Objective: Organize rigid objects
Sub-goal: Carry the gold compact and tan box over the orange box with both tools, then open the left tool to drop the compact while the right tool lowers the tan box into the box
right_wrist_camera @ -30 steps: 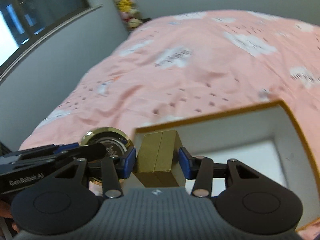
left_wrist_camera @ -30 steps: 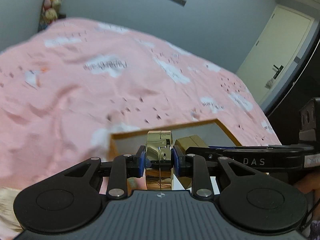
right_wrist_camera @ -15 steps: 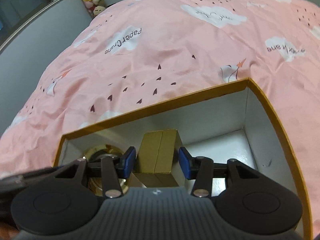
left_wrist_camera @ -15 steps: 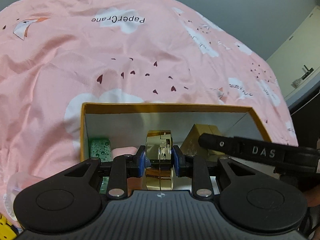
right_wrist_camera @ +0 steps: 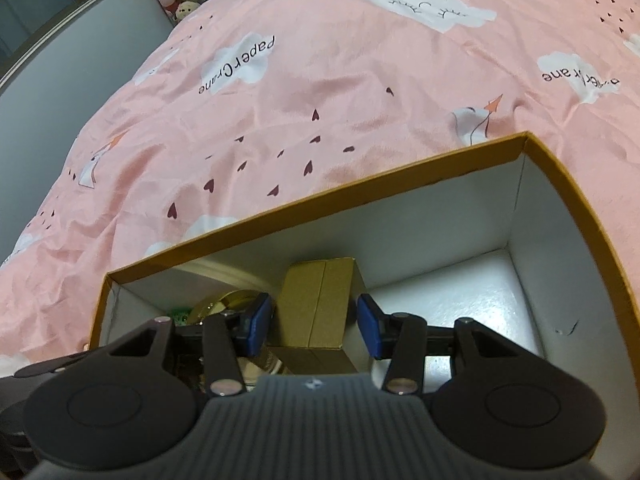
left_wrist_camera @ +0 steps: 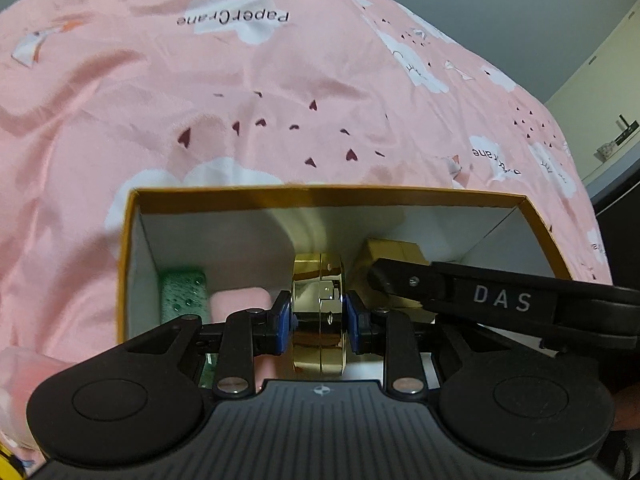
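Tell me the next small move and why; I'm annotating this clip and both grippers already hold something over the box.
Probably lower both a little further, then release. The left gripper clamps a round gold case and the right gripper a gold block, both already inside the orange-rimmed box, beside a green sponge.

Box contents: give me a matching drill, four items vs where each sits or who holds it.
Items:
1. gold disc
2. gold block
3. green sponge
4. pink bar

Places:
A. in the box, against its left wall
B. clamped in the right gripper
C. clamped in the left gripper
D. between the sponge and the disc

Pairs: 1-C, 2-B, 3-A, 4-D
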{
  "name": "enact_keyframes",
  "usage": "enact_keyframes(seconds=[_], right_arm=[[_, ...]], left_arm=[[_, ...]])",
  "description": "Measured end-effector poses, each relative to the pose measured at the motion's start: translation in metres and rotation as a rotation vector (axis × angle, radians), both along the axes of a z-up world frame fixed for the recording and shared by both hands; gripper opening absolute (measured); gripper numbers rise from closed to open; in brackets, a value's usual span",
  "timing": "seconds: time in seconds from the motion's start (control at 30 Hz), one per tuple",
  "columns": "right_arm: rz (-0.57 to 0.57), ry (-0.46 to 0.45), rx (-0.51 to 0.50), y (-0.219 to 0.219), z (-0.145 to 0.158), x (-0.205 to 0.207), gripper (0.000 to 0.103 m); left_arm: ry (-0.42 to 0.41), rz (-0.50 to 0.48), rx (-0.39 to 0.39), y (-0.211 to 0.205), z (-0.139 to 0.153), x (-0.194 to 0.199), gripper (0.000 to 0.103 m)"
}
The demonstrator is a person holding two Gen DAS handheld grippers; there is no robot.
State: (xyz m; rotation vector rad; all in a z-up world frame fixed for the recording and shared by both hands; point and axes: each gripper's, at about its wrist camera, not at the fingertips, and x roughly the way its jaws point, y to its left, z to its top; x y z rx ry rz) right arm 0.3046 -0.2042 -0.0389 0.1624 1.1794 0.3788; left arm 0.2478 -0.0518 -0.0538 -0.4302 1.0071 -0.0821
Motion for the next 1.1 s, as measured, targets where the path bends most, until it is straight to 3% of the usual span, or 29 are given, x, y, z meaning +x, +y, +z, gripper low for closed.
enact_keyframes(seconds=[0.27,0.37,0.43,0.47,0.8,1.1], right_arm=[[0.002,0.018,0.002,0.003,-0.005,0.002,0.047],[0.005,0.024,0.000,0.004,-0.005,0.002,0.048],[0.001,0.024,0.014,0.002,-0.003,0.001,0.050],[-0.003,0.025,0.024,0.001,-0.002,0.001,0.051],[0.027,0.020,0.023,-0.001,0.013,-0.004,0.053],[0.194,-0.026,-0.105,0.011,0.021,-0.026,0.058]], left_arm=[[0.008,-0.027,-0.035,-0.002,-0.003,0.002,0.033],[0.003,-0.033,-0.048,0.001,-0.002,0.000,0.042],[-0.006,-0.042,-0.077,0.003,-0.001,-0.002,0.061],[-0.015,-0.046,-0.085,0.003,0.001,-0.004,0.063],[-0.089,-0.116,-0.086,0.021,0.029,-0.022,0.059],[-0.186,0.008,-0.069,0.061,0.054,-0.046,0.059]])
